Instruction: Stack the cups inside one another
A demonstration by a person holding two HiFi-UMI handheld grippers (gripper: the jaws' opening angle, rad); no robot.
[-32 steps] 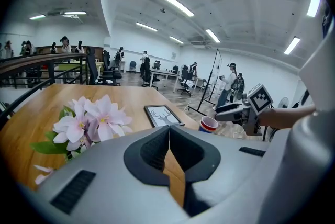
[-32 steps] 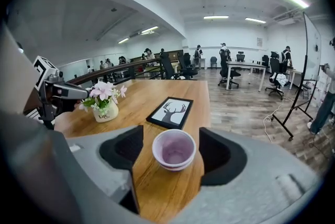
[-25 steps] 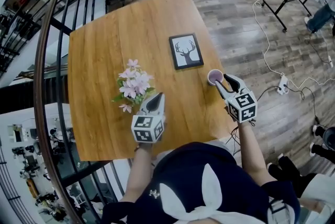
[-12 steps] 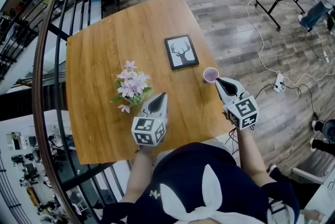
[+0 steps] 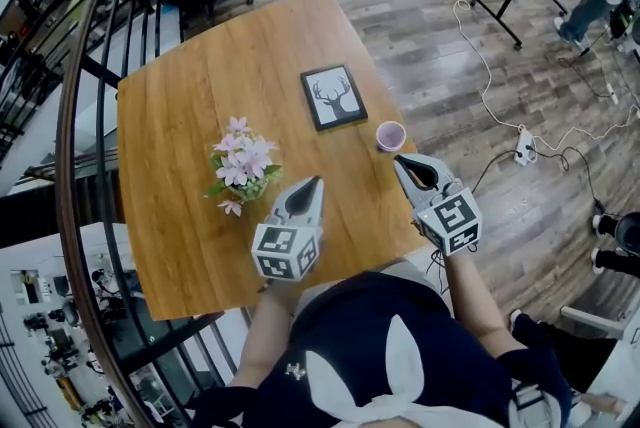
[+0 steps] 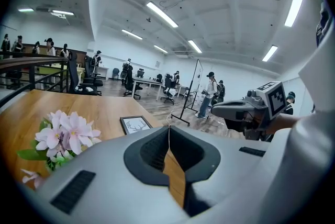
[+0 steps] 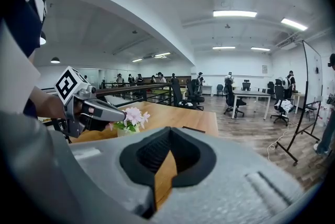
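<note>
Purple cup (image 5: 390,135), upright on table (image 5: 180,116)

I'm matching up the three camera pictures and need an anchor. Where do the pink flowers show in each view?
Head view: pink flowers left of centre, just beyond and left of the left hand-held gripper.
Left gripper view: pink flowers at lower left, above the grey gripper body.
Right gripper view: pink flowers left of centre, behind the left hand-held gripper's tip.
Shared landmark: the wooden table they stand on, seen in all three.
</note>
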